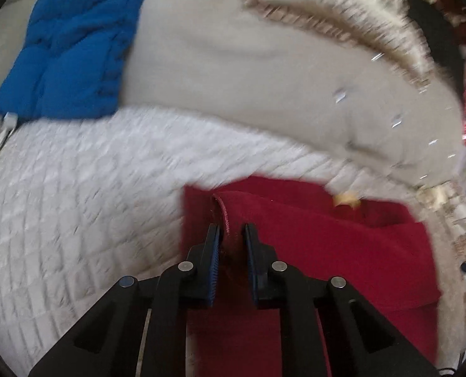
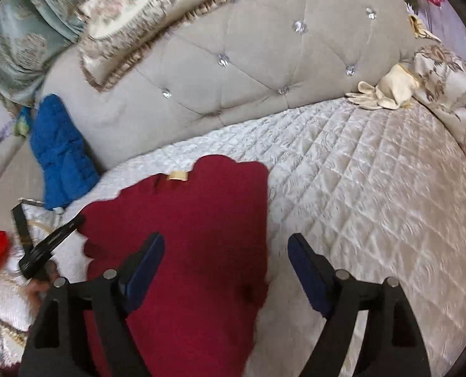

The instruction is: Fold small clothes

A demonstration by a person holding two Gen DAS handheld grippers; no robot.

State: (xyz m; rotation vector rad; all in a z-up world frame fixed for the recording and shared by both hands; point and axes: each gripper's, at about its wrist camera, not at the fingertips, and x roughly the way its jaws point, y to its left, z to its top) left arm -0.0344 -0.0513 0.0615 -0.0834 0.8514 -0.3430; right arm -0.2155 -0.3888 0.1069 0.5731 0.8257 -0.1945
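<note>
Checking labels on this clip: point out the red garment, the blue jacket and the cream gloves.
red garment [image 2: 182, 220]: right wrist view, middle of the cloth.
blue jacket [image 2: 60, 154]: right wrist view, quilted middle.
cream gloves [image 2: 387, 91]: right wrist view, bunched cuff.

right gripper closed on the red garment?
No: in the right wrist view the right gripper is wide open above the red garment, its fingers spread with nothing pinched between them.

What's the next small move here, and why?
Probably carry the left claw across to lay its pinched edge over the red garment. The right claw hangs open above the garment's right edge, holding nothing.
</note>
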